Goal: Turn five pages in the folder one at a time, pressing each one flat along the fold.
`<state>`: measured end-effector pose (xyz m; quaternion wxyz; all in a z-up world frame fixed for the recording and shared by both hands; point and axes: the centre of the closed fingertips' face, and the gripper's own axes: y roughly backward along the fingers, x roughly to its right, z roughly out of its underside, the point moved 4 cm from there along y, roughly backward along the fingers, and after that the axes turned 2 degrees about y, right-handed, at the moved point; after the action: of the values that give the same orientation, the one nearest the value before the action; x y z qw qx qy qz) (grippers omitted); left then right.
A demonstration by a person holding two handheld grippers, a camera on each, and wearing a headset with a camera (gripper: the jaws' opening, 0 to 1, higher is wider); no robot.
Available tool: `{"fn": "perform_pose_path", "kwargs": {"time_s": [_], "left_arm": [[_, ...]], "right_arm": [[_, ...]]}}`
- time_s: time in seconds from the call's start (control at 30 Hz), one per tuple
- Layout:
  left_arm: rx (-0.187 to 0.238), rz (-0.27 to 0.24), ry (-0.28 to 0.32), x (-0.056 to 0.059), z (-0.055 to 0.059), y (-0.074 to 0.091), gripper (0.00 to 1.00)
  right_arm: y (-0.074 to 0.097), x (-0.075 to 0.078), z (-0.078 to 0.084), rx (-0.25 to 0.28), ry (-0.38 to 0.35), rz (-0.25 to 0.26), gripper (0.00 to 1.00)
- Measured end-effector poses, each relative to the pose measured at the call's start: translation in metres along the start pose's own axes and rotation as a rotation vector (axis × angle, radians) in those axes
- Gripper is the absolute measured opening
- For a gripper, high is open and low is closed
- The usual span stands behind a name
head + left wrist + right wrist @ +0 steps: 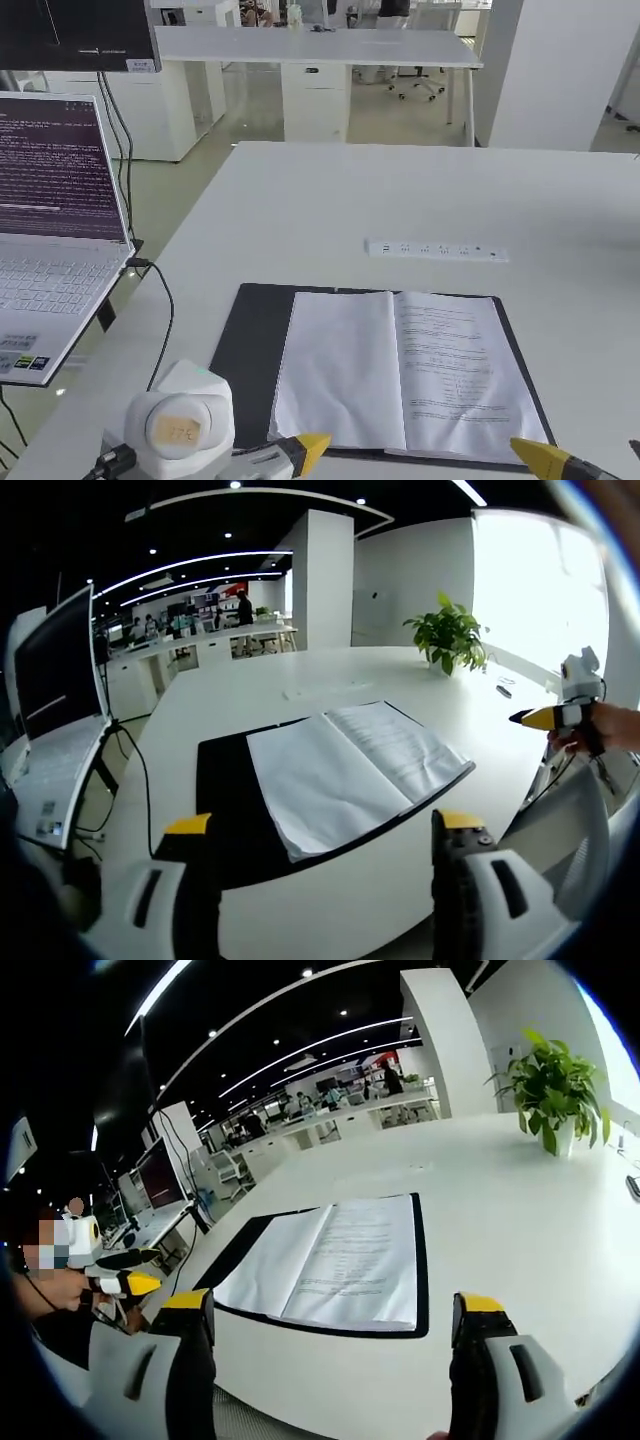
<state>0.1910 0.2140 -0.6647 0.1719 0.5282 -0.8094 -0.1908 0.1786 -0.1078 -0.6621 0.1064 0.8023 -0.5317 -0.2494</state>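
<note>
Both claws are just hanging with jaws spread wide and nothing between them: the left gripper [323, 823] and the right gripper [333, 1302] each look along their own yellow-tipped jaws at the folder [250, 340], and neither is touching it. In the head view they're mostly cut off by the bottom edge, so you only get a yellow tip low on the left and another low on the right. The folder lies open and flat on the white table [330, 200], near its front edge, with the black cover sticking out widest on the left. Inside, the left page [340, 370] looks blank and the right page [450, 365] is printed, but the text is way too small to read. Behind the folder there's a white power strip [437, 250]. Off to the left there's a laptop [50, 200], cropped by the frame, with its screen text unreadable. A potted plant [450, 640] sits on the far side of the table.
</note>
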Motion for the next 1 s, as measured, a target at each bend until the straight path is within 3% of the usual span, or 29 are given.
{"fn": "perform_pose_path", "kwargs": {"time_s": [0.57,0.73,1.0], "left_arm": [[-0.047,0.012,-0.004,0.011,0.011,-0.025,0.85],[-0.053,0.029,-0.022,0.023,0.012,-0.037,0.83],[-0.068,0.088,-0.069,0.054,0.011,-0.065,0.79]], "right_arm": [[-0.020,0.004,0.020,-0.053,-0.011,-0.047,0.95],[-0.029,0.011,0.022,-0.065,-0.009,-0.054,0.94],[-0.035,0.021,0.027,-0.068,-0.018,-0.069,0.91]]}}
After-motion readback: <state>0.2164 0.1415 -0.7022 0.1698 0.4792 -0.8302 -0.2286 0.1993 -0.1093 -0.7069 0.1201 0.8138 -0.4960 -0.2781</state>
